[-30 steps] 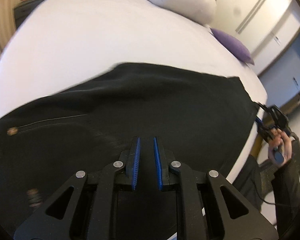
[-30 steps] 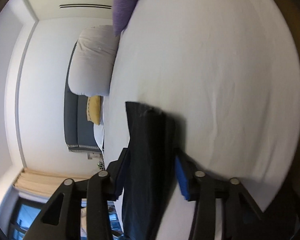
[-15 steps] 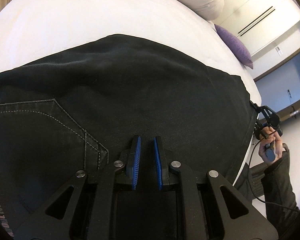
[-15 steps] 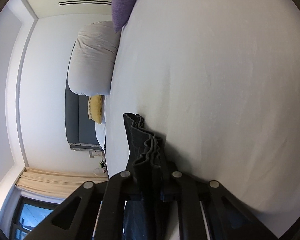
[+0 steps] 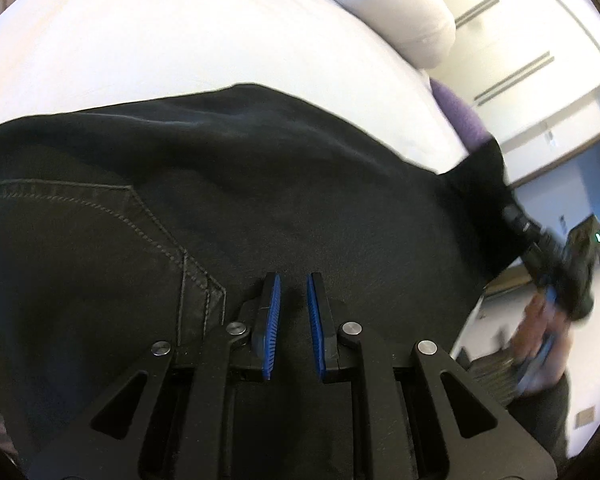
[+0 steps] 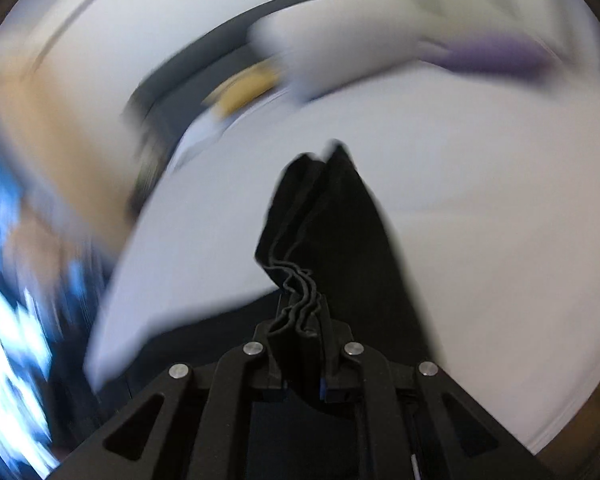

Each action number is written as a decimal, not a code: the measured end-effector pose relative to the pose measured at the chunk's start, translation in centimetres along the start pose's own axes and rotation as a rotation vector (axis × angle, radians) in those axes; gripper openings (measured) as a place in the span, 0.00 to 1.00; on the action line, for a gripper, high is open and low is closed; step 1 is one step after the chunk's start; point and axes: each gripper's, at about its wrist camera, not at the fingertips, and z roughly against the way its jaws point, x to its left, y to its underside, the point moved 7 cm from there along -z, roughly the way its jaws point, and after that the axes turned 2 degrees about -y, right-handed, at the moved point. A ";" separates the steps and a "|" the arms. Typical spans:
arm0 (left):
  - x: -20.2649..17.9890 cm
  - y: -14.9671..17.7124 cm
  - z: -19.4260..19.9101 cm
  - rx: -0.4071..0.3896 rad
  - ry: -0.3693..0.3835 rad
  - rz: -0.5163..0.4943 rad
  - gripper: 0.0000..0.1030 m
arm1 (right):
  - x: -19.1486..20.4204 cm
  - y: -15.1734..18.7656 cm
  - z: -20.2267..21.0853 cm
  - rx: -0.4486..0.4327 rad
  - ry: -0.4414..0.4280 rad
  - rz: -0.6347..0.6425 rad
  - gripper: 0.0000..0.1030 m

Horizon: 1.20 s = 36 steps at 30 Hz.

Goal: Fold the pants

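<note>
Pants [image 5: 260, 208], black and heavy-looking like denim, lie spread across the white bed [image 5: 140, 40], with a stitched back pocket [image 5: 100, 240] showing at the left of the left wrist view. Your left claw [image 5: 292, 312] hovers low over the cloth near that pocket, its blue pads [image 5: 274, 312] drawn nearly together with only a narrow gap, and nothing visibly caught between them. Your right claw [image 6: 300, 344] is clamped on a bunched end of the pants [image 6: 324, 216]; several layers of hem stand up in ripples between its fingers, and its jaws have just been closing on that bundle. The right wrist view is smeared with motion, and in the left wrist view that far end of the fabric is lifted off the bed at the right edge, by your hand [image 5: 540, 328].

This cloth looks soft but thick: it should drape and sag under its own weight and crease only where you press it flat. The stacked hem gives you a firm, non-slip bite, though an outer layer could slide free if the pinch is shallow. For the left side, the waistband edge or pocket seam looks like the best purchase. A white pillow [image 5: 400, 12] and a purple cushion [image 5: 464, 116] sit well apart at the head of the bed.
</note>
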 end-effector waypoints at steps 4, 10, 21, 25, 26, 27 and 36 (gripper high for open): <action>0.9 0.0 1.6 -0.011 0.067 0.057 0.33 | 6.7 6.5 -5.9 0.168 0.092 0.262 0.11; 0.7 -0.6 2.9 -0.026 0.161 0.111 0.79 | 7.8 7.8 -6.1 0.131 0.219 0.421 0.11; -2.0 -3.3 -0.3 0.103 0.284 0.205 0.82 | 14.4 9.4 -1.1 0.003 0.185 0.592 0.11; -1.5 -4.1 -1.2 0.140 0.244 0.196 0.82 | 17.0 10.3 -0.6 -0.016 0.153 0.647 0.11; -1.4 -4.3 -1.3 0.145 0.242 0.196 0.80 | 17.6 10.4 -0.6 -0.020 0.148 0.664 0.11; -1.3 -4.5 -1.4 0.148 0.238 0.191 0.77 | 17.9 10.6 -0.5 -0.022 0.140 0.677 0.11; 0.7 -5.4 0.3 0.155 0.181 0.112 0.08 | 21.2 11.8 -0.6 -0.030 0.104 0.780 0.11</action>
